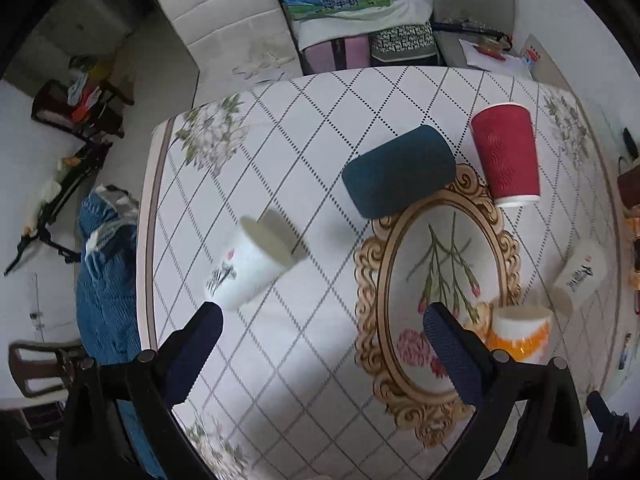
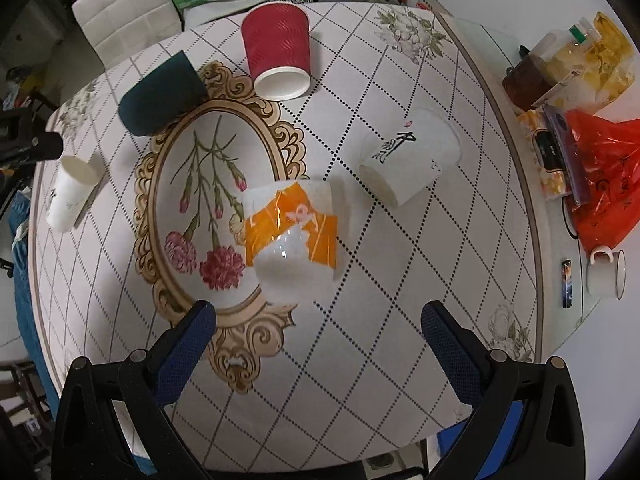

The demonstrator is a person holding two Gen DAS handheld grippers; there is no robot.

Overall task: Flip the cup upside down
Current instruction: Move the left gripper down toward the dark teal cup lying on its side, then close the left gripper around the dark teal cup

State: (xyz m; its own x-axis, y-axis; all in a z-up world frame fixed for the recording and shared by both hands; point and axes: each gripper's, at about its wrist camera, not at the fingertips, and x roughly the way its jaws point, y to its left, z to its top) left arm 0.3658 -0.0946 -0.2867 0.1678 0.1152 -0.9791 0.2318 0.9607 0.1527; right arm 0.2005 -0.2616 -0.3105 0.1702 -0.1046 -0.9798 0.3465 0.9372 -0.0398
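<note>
Several paper cups stand on the patterned table (image 1: pixel 304 152). A white cup with a flower print (image 1: pixel 250 264) stands upright, mouth up, just ahead of my open, empty left gripper (image 1: pixel 322 328); it also shows in the right wrist view (image 2: pixel 70 190). A white-and-orange cup (image 2: pixel 294 240) sits just ahead of my open, empty right gripper (image 2: pixel 318 322), and shows in the left wrist view (image 1: pixel 520 334). A red cup (image 2: pixel 276 50), a dark teal cup (image 2: pixel 162 94) and a white cup with black writing (image 2: pixel 404 156) stand upside down.
A white chair (image 1: pixel 228 28) and boxes stand beyond the table's far edge. At the right edge are a red plastic bag (image 2: pixel 600 184), food packets (image 2: pixel 576 60) and a white mug (image 2: pixel 606 274). A blue cloth (image 1: pixel 106 280) hangs by the left edge.
</note>
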